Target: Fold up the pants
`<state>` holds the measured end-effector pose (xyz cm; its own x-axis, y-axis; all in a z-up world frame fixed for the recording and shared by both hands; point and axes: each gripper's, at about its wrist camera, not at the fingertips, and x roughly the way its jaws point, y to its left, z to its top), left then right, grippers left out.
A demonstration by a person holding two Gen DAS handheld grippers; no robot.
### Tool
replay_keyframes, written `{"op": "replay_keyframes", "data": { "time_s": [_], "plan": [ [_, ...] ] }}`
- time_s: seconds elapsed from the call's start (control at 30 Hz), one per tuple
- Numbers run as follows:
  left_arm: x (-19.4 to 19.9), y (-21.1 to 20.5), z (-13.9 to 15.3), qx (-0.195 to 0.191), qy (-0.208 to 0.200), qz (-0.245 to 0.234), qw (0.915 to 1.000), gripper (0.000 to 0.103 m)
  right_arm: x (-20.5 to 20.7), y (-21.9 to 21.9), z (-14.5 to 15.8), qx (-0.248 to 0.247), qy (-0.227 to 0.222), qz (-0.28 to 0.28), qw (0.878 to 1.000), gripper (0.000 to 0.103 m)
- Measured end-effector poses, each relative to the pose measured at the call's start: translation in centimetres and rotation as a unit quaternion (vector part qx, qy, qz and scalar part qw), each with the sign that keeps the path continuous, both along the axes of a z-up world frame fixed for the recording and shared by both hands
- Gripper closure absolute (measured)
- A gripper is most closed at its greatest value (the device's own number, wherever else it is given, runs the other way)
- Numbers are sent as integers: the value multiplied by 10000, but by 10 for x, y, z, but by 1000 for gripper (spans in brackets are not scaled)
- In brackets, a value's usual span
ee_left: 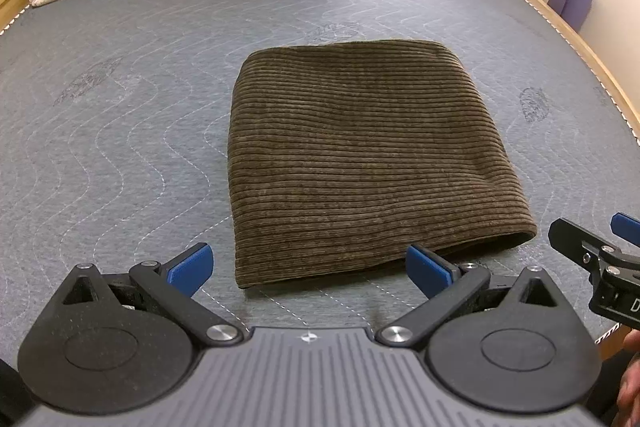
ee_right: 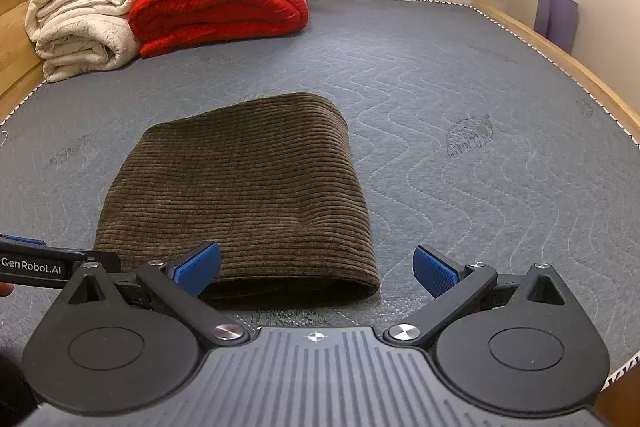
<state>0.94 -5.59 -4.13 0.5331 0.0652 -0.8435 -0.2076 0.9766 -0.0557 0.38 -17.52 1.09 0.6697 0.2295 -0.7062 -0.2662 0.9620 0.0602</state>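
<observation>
With the pants (ee_left: 372, 163) folded compact, hold both grippers' jaws wide and empty just short of their near edge, then withdraw without snagging.

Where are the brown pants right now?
The brown pants lie folded on the grey mattress, just ahead of both open tongs, with the red blanket far behind.

Your left gripper (ee_left: 310, 269) hangs with fingers spread at the near edge of the folded pants (ee_left: 372, 163), your right gripper (ee_right: 318, 269) close beside it, crowding that flank. Bare grey mattress (ee_left: 120, 147) runs wide to the left gripper's left and beyond the pants. Far ahead-left, the cream blanket (ee_right: 80, 27) and red quilt (ee_right: 220, 11) block the way
</observation>
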Motion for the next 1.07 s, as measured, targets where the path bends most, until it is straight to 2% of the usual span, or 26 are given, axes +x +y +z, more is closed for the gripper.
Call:
{"op": "replay_keyframes", "data": {
  "time_s": [1.07],
  "plan": [
    [-1,-4,-2,5,44,-176,9998,0,-2,6,0,-48,-25,-40,10000,1]
  ]
}}
